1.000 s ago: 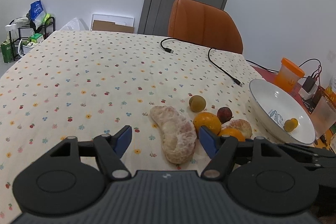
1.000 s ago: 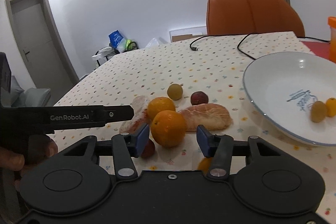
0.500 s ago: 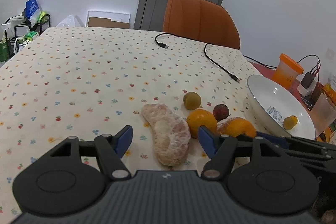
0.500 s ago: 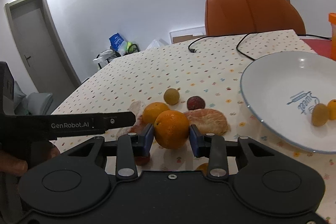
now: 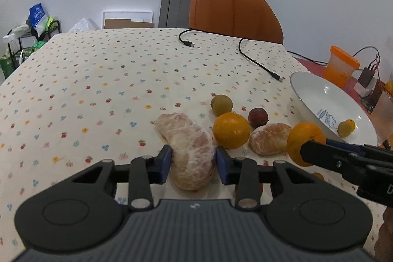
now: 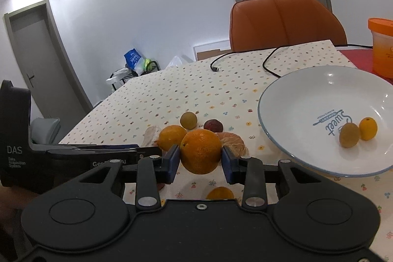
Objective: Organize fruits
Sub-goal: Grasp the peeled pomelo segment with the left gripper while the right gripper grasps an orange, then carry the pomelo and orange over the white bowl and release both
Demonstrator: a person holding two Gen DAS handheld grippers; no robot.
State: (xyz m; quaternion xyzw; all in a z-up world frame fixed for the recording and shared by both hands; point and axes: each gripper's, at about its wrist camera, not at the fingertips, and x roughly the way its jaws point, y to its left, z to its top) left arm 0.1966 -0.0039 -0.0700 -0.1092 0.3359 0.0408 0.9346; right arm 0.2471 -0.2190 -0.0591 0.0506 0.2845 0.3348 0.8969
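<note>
Both grippers have closed since a second ago. Then the left gripper (image 5: 192,162) stood wide open over the large peeled pomelo segment (image 5: 188,151); now its blue pads (image 5: 165,162) press the segment's flanks, and the segment lies on the flower-dotted tablecloth (image 5: 98,80). The right gripper (image 6: 201,160), open around the round orange (image 6: 201,151) a second ago and clamped on it half a second ago, now grips that orange lifted clear of the cloth, its shadow beneath it. The left wrist view shows the same orange (image 5: 305,143) raised beside the smaller peeled citrus piece (image 5: 269,138).

On the cloth a second orange (image 5: 231,130), a greenish round fruit (image 5: 221,104) and a dark red fruit (image 5: 258,116) sit close together as before. The white bowl with blue lettering (image 6: 307,95) lies to the right, holding a small green fruit (image 6: 349,135) and a small yellow fruit (image 6: 368,128) that touch. Behind the bowl stands an orange-lidded cup (image 6: 382,48); a black cable (image 5: 258,60) crosses the far cloth before the orange leather chair (image 5: 233,11).
</note>
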